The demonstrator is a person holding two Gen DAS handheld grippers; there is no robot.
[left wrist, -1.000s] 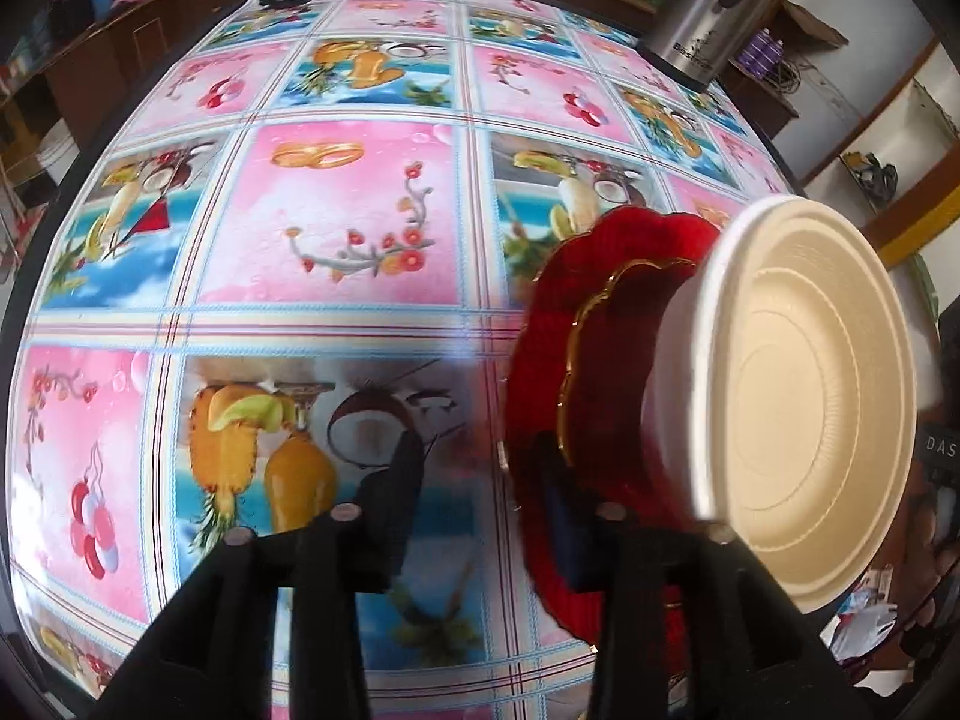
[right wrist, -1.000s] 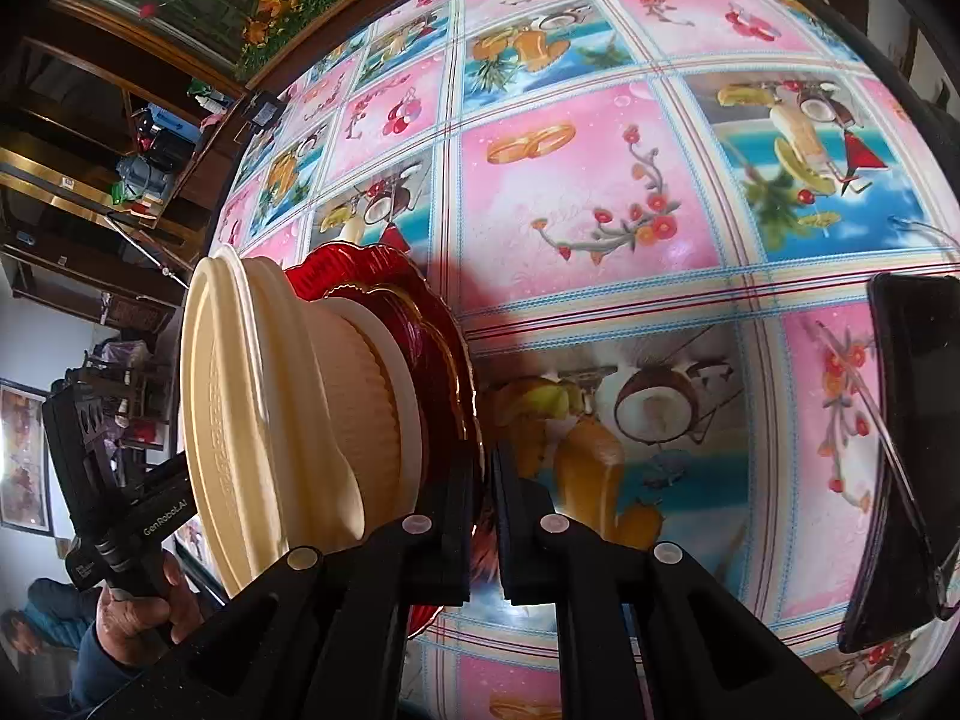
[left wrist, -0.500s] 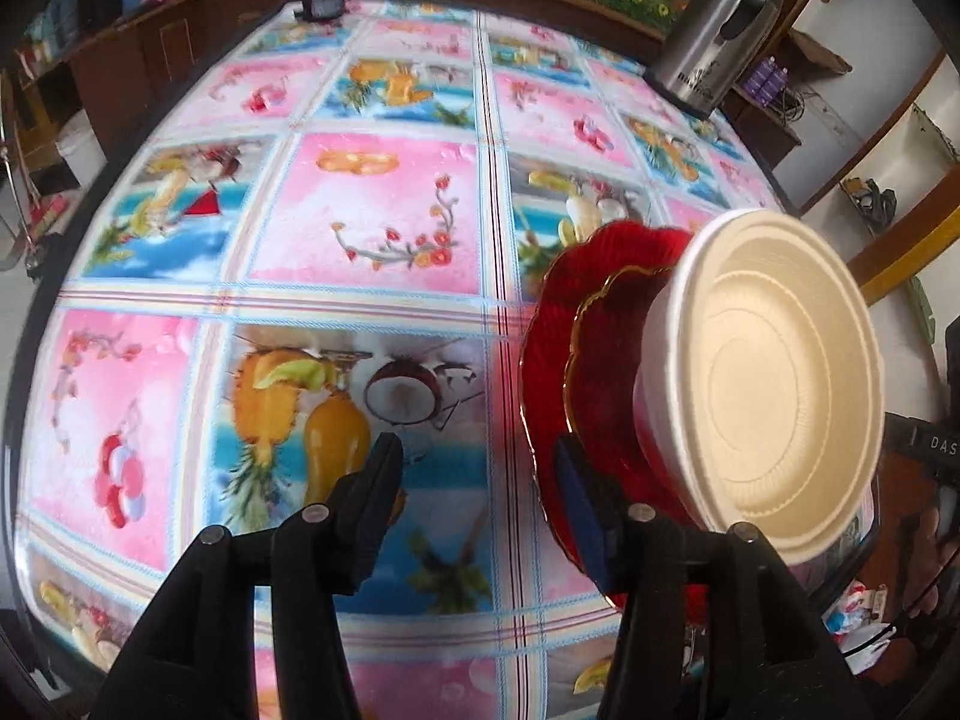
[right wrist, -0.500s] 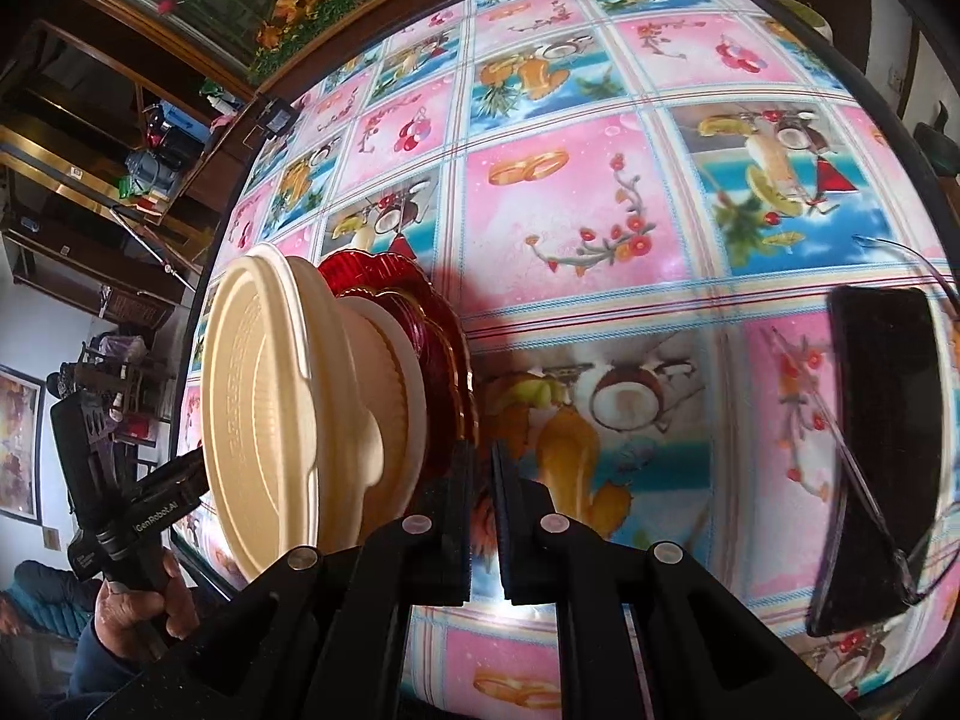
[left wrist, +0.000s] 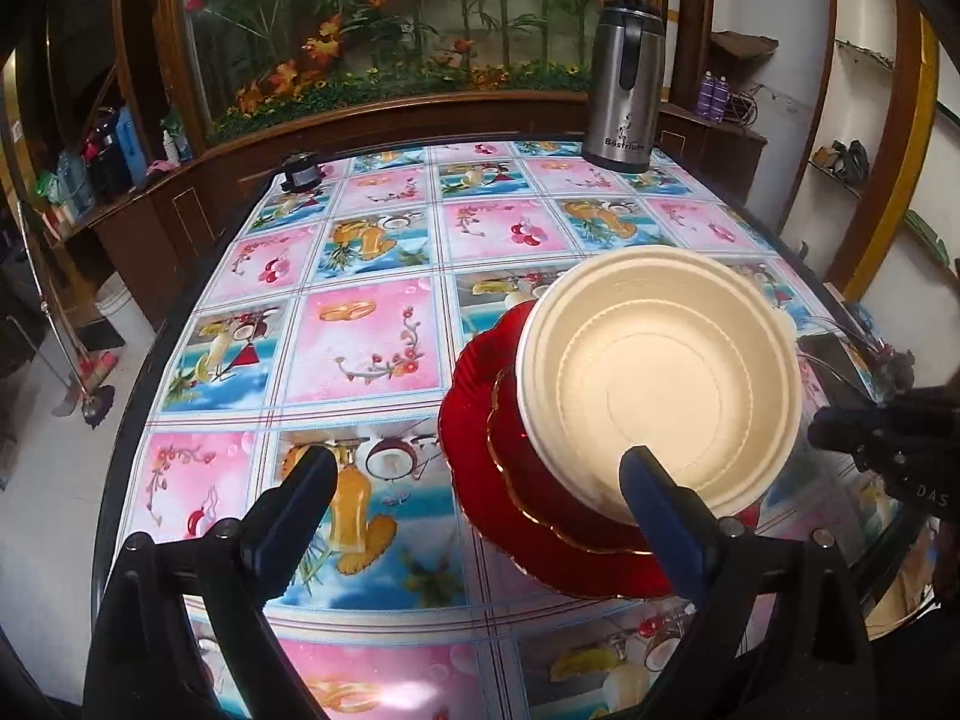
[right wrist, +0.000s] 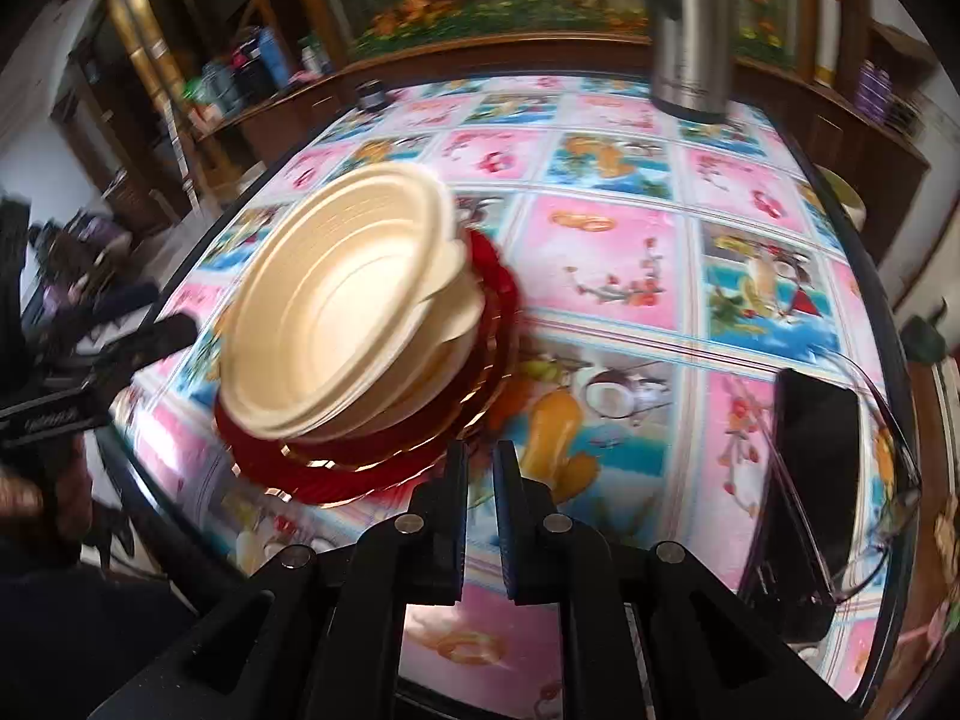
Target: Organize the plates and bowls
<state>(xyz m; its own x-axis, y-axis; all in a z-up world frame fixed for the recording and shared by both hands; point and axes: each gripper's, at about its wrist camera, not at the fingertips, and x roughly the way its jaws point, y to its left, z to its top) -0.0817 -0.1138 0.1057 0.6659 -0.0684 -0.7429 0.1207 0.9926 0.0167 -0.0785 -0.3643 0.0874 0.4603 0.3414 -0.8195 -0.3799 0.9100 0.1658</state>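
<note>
Table [left wrist: 360, 324] | stack [right wrist: 360, 324] left of, seemingly clear of narrow right tool [right wrist: 480, 468] | left tool [left wrist: 480, 474] wide

Both wrist cameras are looking down and across the tabletop [left wrist: 360, 324] toward the far window: the left is sitting close beside the stacked dishes [left wrist: 654, 384], the right facing them too.

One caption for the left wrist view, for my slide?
Open left gripper beside cream bowls stacked on red plates.

"Bostrium" on steel flask [left wrist: 624, 84], "DAS" on black device [left wrist: 900, 456]
</note>
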